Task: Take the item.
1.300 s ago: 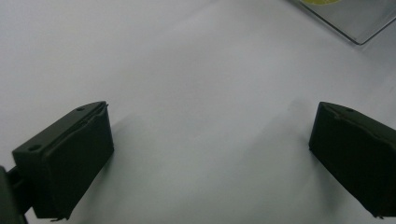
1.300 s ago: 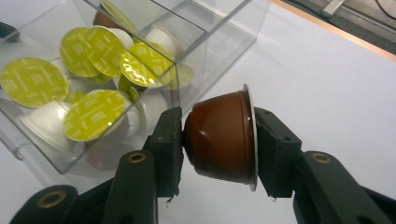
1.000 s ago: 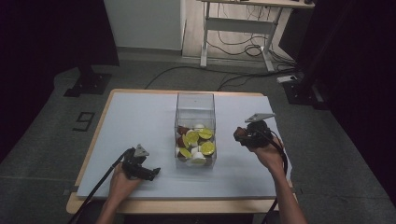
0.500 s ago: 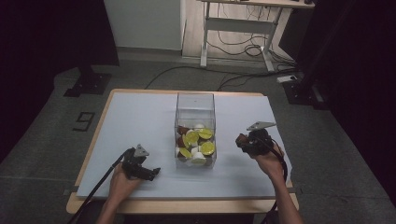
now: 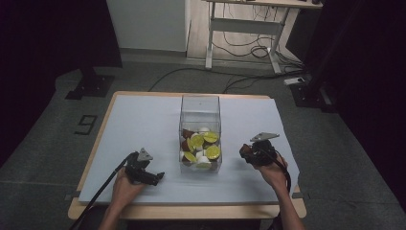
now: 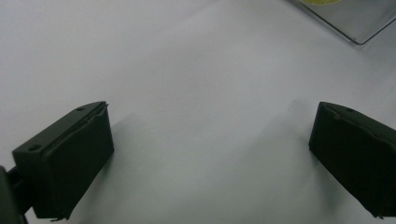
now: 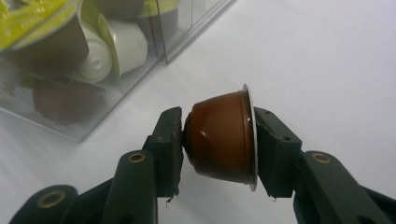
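Observation:
A clear plastic box point(image 5: 200, 108) stands mid-table, holding several coffee capsules point(image 5: 201, 146), brown and white with yellow-green lids. My right gripper point(image 5: 245, 152) hovers low just right of the box and is shut on a brown capsule point(image 7: 219, 136), held sideways between the pads, lid against one pad. The box's corner point(image 7: 164, 44) shows close at the upper left in the right gripper view. My left gripper point(image 5: 155, 176) rests near the table's front left, open, with bare white cover between its jaws point(image 6: 210, 149). A corner of the box point(image 6: 355, 23) shows at the upper right in the left gripper view.
A white cover point(image 5: 143, 120) lies over the wooden table point(image 5: 91, 158). A desk frame point(image 5: 244, 24) and floor cables point(image 5: 249, 52) lie beyond the far edge. A dark stand base point(image 5: 88, 86) sits at the left on the floor.
My right gripper has come down toward the table beside the box, still holding the brown capsule. The left gripper has stayed where it was.

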`<state>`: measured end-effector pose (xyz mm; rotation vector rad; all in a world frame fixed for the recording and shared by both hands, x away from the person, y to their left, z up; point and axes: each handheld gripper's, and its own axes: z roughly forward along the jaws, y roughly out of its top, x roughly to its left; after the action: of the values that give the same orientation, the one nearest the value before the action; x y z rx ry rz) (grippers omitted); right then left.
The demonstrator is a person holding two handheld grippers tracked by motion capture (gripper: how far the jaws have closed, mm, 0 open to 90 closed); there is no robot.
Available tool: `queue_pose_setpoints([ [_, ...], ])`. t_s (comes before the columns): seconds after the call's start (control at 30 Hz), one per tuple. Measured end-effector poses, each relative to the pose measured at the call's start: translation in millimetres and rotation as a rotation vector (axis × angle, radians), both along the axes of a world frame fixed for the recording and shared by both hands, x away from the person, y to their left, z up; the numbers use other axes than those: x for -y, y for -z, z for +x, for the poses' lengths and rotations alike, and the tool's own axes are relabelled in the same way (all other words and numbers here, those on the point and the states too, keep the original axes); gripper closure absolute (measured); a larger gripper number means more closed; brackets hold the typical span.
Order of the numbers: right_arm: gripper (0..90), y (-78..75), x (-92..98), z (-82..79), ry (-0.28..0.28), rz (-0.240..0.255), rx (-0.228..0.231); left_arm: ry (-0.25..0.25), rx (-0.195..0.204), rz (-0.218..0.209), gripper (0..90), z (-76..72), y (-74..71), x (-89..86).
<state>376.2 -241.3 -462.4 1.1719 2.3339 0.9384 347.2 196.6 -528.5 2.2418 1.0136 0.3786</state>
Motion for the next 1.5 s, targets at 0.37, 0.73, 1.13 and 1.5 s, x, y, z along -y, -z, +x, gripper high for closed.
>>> queue_pose_setpoints([
  [0.37, 56.0, 16.1, -0.5, 0.1, 0.001, -0.018, -0.028, 0.001, 0.0, -0.001, 0.0, 0.0, 0.0, -0.1],
  [0.73, 55.6, 29.8, -0.7, 1.5, 0.007, -0.057, -0.055, 0.0, 0.0, -0.001, 0.0, 0.0, 0.0, 0.0],
  [1.13, 53.9, 36.5, -5.6, 3.9, -0.001, -0.089, -0.06, 0.001, 0.0, -0.001, 0.0, 0.0, 0.0, -0.1],
  [1.5, 43.0, 32.3, -4.9, 2.6, -0.003, -0.063, -0.051, 0.001, -0.001, -0.001, 0.0, 0.1, 0.0, -0.1],
])
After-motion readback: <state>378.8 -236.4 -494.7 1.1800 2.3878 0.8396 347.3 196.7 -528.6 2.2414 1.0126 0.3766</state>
